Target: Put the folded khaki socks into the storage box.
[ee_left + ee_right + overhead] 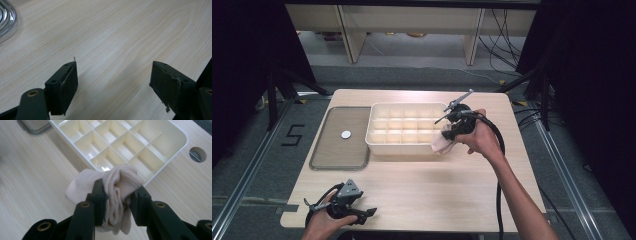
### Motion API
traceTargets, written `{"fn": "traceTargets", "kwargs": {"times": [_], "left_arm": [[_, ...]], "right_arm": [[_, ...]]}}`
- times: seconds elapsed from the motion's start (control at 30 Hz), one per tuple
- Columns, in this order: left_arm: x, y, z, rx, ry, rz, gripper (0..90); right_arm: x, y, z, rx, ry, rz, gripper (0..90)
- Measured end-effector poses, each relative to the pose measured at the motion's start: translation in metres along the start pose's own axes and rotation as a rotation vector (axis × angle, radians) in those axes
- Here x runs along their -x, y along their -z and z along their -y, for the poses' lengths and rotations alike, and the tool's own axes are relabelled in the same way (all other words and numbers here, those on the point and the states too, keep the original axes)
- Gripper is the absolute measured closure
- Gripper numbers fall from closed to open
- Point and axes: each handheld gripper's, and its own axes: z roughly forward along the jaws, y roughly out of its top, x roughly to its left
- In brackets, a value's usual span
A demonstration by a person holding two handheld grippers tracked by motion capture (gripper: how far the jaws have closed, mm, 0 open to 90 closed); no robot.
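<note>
The right gripper (117,202), jaws clenched on a bunched pale pink sock (117,185), hangs at the near-right corner of the cream compartmented plastic tray (175,135); its cells lie just beyond. The left gripper (113,82), jaws released, rests well apart on the worktop (120,32).

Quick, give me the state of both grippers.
Left gripper: open, nothing between its jaws, over bare table.
Right gripper: shut on a rolled pale pink sock, at the compartment tray's corner.

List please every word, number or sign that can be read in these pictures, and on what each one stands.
"5": a black digit marked on the grey floor, left of the table.
No other text can be read; the divided box, the flat lid and the rolled sock carry none.
</note>
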Motion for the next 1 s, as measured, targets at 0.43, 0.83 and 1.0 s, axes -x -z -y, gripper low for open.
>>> {"fn": "traceTargets", "kwargs": {"times": [0.43,0.83,1.0], "left_arm": [[0.000,0.000,0.000,-0.002,0.005,0.000,21.9],[0.000,0.000,0.000,0.002,-0.001,0.004,21.9],[0.000,0.000,0.000,-0.003,-0.007,-0.003,21.9]], "right_arm": [[0.021,-0.022,-0.018,-0.031,-0.026,0.044,68.8],[0.034,-0.046,-0.026,-0.059,-0.038,0.073,68.8],[0.036,-0.056,-0.029,-0.085,-0.035,0.097,68.8]]}}
